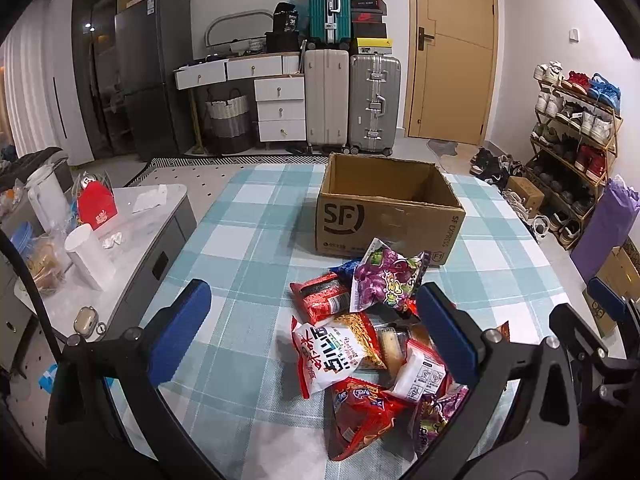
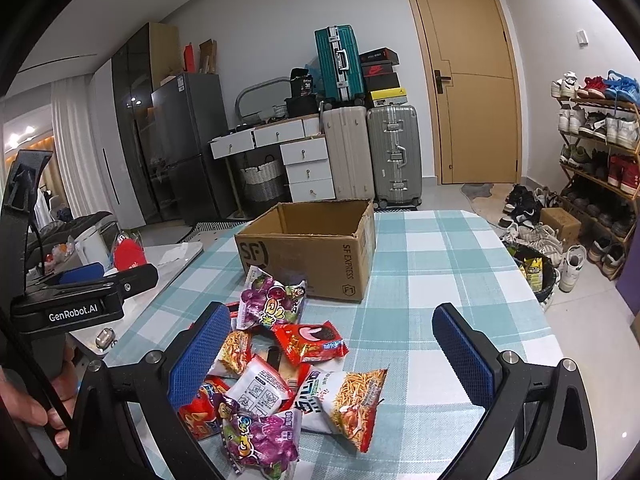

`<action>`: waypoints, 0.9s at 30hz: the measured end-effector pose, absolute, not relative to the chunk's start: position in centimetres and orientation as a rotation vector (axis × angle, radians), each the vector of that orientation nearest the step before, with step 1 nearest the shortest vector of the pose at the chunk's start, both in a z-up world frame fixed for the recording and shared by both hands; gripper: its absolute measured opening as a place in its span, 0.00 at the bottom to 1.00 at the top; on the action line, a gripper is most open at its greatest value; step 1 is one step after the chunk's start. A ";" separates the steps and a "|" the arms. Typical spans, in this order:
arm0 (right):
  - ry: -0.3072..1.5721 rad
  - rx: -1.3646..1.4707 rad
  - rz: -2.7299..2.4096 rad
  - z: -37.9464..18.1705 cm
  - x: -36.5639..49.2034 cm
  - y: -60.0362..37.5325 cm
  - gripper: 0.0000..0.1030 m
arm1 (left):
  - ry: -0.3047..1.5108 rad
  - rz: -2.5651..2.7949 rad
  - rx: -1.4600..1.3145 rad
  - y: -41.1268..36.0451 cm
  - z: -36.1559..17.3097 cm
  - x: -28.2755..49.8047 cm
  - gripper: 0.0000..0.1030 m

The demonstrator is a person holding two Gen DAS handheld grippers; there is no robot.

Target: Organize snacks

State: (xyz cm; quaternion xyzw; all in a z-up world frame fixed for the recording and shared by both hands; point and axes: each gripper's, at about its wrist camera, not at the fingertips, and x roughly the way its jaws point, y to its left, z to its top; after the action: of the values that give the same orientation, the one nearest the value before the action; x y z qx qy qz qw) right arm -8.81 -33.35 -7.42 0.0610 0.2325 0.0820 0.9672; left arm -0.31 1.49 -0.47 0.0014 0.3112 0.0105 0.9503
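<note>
A pile of snack packets (image 1: 372, 344) lies on the checked tablecloth (image 1: 248, 248): purple grape packets (image 1: 384, 276), red packets (image 1: 320, 296) and white noodle-snack packets (image 1: 332, 348). Behind it stands an open, empty SF Express cardboard box (image 1: 388, 208). My left gripper (image 1: 316, 320) is open above the pile's left part, holding nothing. In the right wrist view the pile (image 2: 280, 380) lies between the fingers of my open, empty right gripper (image 2: 336, 352), with the box (image 2: 312, 248) beyond. The left gripper's body (image 2: 80, 300) shows at that view's left.
A side cabinet (image 1: 152, 216) left of the table holds a white cup (image 1: 90, 256), a red pouch (image 1: 96, 206) and a small case (image 1: 86, 322). Suitcases (image 1: 352, 96), drawers (image 1: 280, 108), a fridge (image 1: 156, 72) and a door (image 1: 452, 48) stand behind. A shoe rack (image 1: 576, 132) stands right.
</note>
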 end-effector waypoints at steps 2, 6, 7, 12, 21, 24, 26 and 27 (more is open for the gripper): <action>0.471 0.121 0.168 -7.5 -8.8 -33.3 1.00 | 0.633 0.019 0.005 1.5 -0.4 -0.4 0.99; 0.476 0.124 0.177 -7.4 -8.7 -33.4 1.00 | 0.634 0.020 0.006 1.4 -0.5 -0.3 0.99; 0.476 0.123 0.177 -7.3 -8.8 -33.4 1.00 | 0.633 0.019 0.004 1.5 -0.5 -0.4 0.99; 0.474 0.122 0.178 -7.3 -8.8 -33.4 1.00 | 0.635 0.016 0.006 1.5 -0.4 -0.5 0.99; 0.471 0.117 0.180 -7.2 -8.8 -33.3 1.00 | 0.632 0.014 0.011 1.3 -0.5 -0.6 0.99; 0.471 0.117 0.181 -7.3 -8.8 -33.3 1.00 | 0.636 0.006 0.013 1.2 -0.5 -0.6 0.99; 0.471 0.117 0.180 -7.3 -8.8 -33.3 1.00 | 0.637 0.004 0.019 1.0 -0.5 -0.7 0.99; 0.471 0.118 0.181 -7.3 -8.8 -33.3 1.00 | 0.637 0.005 0.020 1.0 -0.5 -0.7 0.99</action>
State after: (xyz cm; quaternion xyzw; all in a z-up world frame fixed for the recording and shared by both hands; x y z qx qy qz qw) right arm -8.84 -33.26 -7.29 0.0582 0.2329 0.0894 0.9666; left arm -0.68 1.04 -0.52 0.0097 0.3131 0.0022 0.9497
